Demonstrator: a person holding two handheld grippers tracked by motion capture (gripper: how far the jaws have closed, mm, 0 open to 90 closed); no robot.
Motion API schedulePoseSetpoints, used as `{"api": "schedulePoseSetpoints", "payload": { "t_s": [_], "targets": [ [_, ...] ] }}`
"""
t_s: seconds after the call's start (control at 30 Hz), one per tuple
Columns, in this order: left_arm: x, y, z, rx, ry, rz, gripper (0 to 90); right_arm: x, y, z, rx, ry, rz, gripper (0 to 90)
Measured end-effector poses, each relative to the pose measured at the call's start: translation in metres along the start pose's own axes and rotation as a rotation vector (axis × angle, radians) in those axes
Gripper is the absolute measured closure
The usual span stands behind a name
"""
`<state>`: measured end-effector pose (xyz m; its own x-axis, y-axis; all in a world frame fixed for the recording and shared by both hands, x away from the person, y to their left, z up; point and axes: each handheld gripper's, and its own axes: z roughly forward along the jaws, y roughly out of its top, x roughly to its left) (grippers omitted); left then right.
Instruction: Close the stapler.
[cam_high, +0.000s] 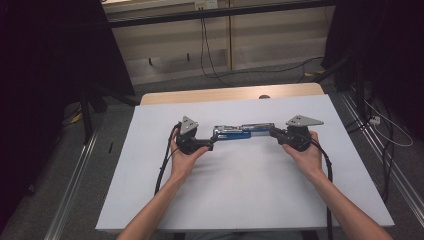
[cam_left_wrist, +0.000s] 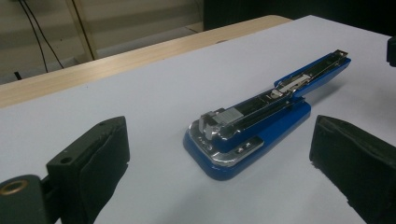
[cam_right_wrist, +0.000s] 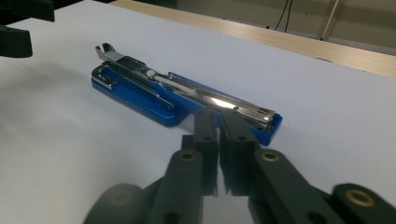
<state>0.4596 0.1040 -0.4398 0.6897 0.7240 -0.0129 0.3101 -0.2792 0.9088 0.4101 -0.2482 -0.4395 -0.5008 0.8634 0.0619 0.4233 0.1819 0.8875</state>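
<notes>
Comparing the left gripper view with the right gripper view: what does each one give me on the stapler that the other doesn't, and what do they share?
Left gripper view alone: the left gripper with jaws wide open, one either side of the blue stapler's rounded end, not touching it.

Right gripper view alone: the right gripper with jaws shut together, nothing visibly between them, right at the stapler's narrow end; I cannot tell whether they touch it.

Both: the stapler lying opened out flat, metal staple channel up, on the white table with a wooden edge beyond.
</notes>
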Motion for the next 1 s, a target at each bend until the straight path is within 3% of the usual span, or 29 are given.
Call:
{"api": "schedulePoseSetpoints", "payload": {
  "t_s": [0.1, 0.23, 0.37, 0.5, 0.67, 0.77, 0.87, 1.0],
  "targets": [
    [-0.001, -0.001, 0.002, 0.01, 0.006, 0.008, 5.9, -0.002, -0.002, 0.0, 0.014, -0.002, -0.005, 90.0],
    [-0.001, -0.001, 0.004, 0.008, 0.005, 0.005, 14.9, -0.004, -0.004, 0.0, 0.036, -0.006, -0.006, 90.0],
    [-0.005, 0.0, 0.006, 0.02, -0.025, -0.005, 28.8, -0.005, -0.005, 0.001, 0.044, -0.008, -0.003, 90.0],
    [-0.007, 0.002, 0.008, 0.018, -0.05, -0.028, 50.5, -0.007, -0.005, 0.001, 0.046, -0.009, 0.0, 90.0],
    [-0.011, 0.006, 0.012, 0.032, -0.076, 0.004, 69.1, -0.008, -0.006, 0.001, 0.051, -0.016, -0.003, 90.0],
    [-0.012, 0.007, 0.016, 0.042, -0.097, 0.019, 77.0, -0.01, -0.006, 0.001, 0.052, -0.017, -0.002, 90.0],
    [-0.012, 0.008, 0.017, 0.062, -0.086, 0.043, 78.0, -0.01, -0.006, 0.002, 0.052, -0.015, -0.005, 90.0],
    [-0.009, 0.008, 0.02, 0.072, -0.08, 0.03, 87.3, -0.01, -0.006, 0.003, 0.062, -0.015, -0.007, 90.0]
  ]
}}
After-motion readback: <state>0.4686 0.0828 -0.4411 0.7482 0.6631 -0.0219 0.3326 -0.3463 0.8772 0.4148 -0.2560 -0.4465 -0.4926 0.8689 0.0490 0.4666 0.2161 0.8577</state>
